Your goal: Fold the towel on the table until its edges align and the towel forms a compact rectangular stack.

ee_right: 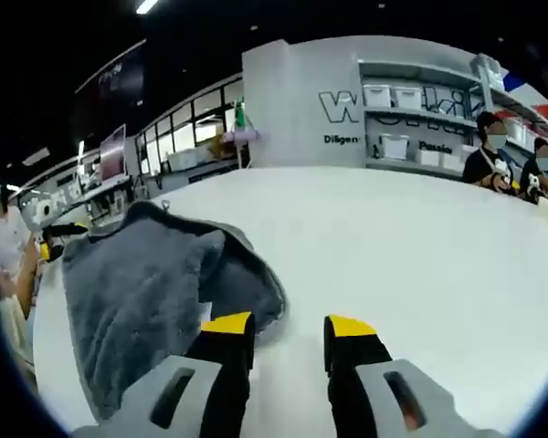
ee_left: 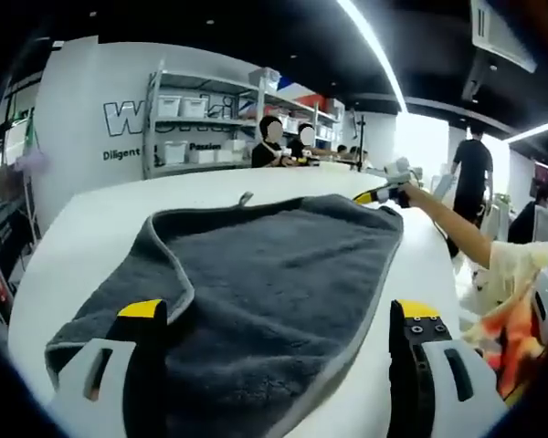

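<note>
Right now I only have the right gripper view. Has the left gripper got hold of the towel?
Observer: No. The left gripper is open, with its jaws wide apart astride the towel's near edge.
Operator: Is the towel bunched on that side too?
Observer: No, there it lies spread mostly flat on the table.
Operator: Anyone close to that end?
Observer: A person in black stands beyond the table's far right corner, back from the towel.

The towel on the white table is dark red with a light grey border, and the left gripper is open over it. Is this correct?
Not quite: the towel is dark grey, not dark red, as the left gripper view shows. Its border is light grey, the table is white, and the left gripper is open over it.
</note>
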A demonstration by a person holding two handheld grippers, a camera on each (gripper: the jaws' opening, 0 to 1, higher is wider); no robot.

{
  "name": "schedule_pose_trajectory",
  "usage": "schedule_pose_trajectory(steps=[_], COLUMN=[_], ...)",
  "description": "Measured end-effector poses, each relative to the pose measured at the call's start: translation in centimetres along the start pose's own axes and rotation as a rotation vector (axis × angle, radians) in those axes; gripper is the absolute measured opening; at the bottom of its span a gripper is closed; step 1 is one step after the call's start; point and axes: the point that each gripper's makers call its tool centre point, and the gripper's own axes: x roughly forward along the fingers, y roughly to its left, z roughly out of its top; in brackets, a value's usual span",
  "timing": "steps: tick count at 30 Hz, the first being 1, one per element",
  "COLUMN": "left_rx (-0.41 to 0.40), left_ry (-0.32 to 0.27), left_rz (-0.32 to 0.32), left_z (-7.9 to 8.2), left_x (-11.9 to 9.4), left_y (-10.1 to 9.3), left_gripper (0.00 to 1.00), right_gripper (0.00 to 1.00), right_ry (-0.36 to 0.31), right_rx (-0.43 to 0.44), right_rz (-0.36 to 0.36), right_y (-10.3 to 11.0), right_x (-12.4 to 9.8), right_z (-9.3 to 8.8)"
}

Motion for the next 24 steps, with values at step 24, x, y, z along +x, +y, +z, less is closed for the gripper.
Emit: schedule_pose_trajectory(steps=[24], left_rx=[0.035], left_ry=[-0.004], left_rz=[-0.011], left_z=[0.3], left_x=[-0.7], left_y=[-1.2], left_gripper=[0.99], right_gripper=[0.00], right_ry=[-0.076], right_rx=[-0.131], right_rz=[-0.040], right_y=[-4.9], right_x=[0.2], right_z=[9.1])
